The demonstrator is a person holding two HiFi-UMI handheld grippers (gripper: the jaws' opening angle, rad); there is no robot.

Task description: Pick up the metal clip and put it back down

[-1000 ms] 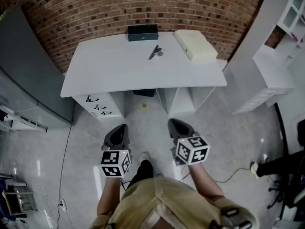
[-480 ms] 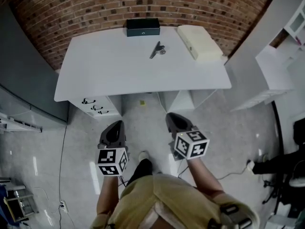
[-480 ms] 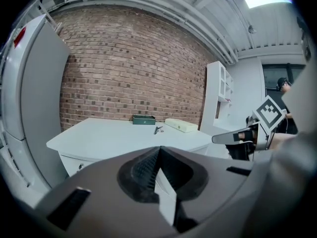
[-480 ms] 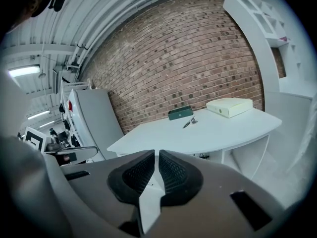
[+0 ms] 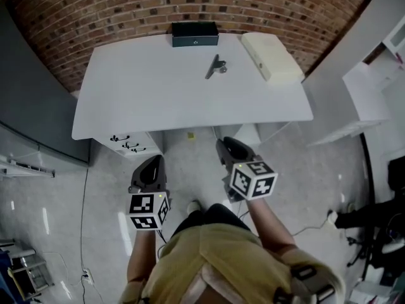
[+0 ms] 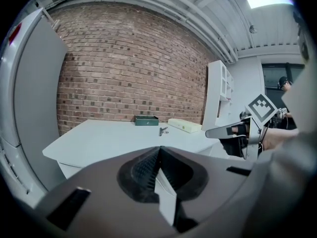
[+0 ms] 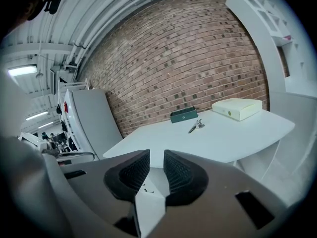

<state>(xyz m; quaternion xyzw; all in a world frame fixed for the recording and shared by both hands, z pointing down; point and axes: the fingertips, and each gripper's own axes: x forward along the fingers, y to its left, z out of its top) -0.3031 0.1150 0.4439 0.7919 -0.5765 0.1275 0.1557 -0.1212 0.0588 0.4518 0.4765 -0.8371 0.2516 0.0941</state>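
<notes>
The metal clip [image 5: 216, 66] is lying on the table [image 5: 145, 94], the small box [image 5: 195, 34] sitting at its 11 o'clock, the flat case [image 5: 272, 57] at 3 o'clock.

A white table [image 5: 145, 100] stands against a brick wall [image 5: 114, 11]. A dark green box [image 5: 195, 34] sits at its far edge, and a cream box [image 5: 272, 57] lies near the right end. Drawers [image 5: 126, 145] sit under the left side. White shelving [image 5: 373, 87] stands to the right.
</notes>
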